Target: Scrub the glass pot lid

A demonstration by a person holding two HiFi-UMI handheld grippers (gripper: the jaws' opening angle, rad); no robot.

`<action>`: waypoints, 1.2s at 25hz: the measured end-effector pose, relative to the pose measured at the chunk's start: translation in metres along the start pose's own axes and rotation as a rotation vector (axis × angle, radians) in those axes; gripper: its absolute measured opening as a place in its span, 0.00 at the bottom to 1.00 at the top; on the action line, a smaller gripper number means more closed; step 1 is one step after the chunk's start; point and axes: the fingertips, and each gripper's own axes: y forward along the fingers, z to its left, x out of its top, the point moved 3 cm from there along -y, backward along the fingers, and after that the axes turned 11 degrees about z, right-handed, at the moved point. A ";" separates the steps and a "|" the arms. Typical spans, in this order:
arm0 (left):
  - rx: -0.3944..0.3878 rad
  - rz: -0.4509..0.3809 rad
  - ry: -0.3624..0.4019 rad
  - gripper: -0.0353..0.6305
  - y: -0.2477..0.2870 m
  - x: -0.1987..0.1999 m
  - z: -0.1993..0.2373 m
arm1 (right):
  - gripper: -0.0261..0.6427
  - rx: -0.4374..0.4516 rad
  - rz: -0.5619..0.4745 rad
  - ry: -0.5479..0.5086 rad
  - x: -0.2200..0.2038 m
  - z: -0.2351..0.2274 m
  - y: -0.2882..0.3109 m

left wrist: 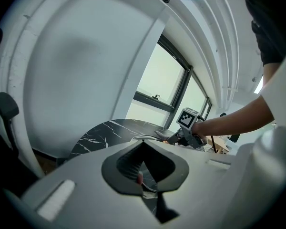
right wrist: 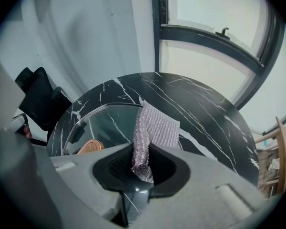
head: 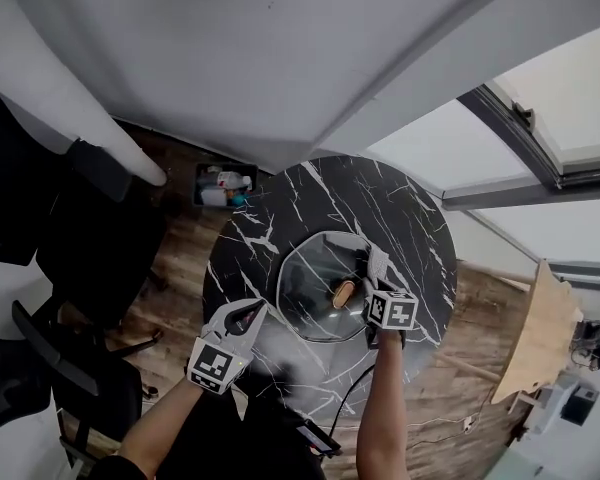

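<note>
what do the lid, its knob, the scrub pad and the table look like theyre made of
Lid: clear glass, glossy; the table's veins show through it.
Knob: probably wood, matte tan-brown.
Scrub pad: silvery-pink mesh weave, likely metallic or synthetic fibre; ribbed and glinting.
Table: black marble or marble-look top, polished; white veins, soft reflections.

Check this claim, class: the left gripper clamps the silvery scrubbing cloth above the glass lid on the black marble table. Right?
Wrong gripper: the right gripper clamps the silvery scrubbing cloth above the glass lid on the black marble table, as the right gripper view shows.
</note>
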 end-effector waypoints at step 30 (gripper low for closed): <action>0.029 -0.056 -0.014 0.06 -0.024 0.019 0.011 | 0.15 0.215 0.145 -0.793 0.043 0.130 0.018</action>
